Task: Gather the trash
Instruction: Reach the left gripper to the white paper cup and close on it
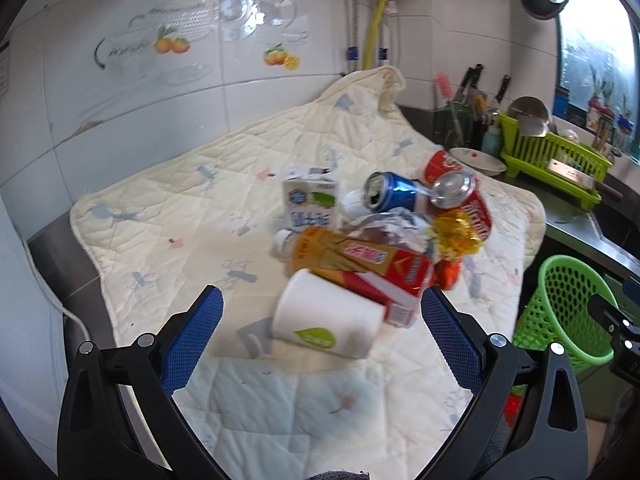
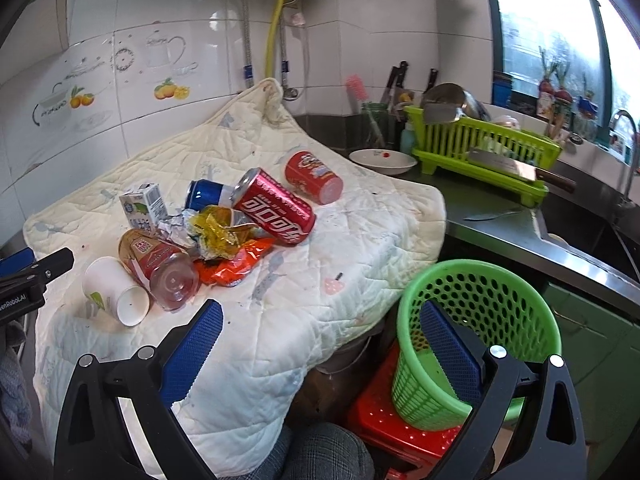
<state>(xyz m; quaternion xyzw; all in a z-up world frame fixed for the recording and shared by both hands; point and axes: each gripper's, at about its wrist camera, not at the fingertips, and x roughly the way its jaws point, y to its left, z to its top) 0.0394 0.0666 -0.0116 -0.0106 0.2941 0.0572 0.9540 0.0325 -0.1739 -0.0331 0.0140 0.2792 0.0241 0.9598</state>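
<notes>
A pile of trash lies on a cream quilted cloth: a white paper cup on its side, a plastic bottle with a red and orange label, a milk carton, a blue can, a red cola can, a red cup, yellow and orange wrappers. A green mesh basket stands beside the cloth. My left gripper is open, just before the paper cup. My right gripper is open and empty above the cloth's edge, by the basket.
The basket sits on a red stool. A green dish rack with a cleaver, a white bowl and knives stand on the dark counter. A sink lies at the right. Tiled wall behind.
</notes>
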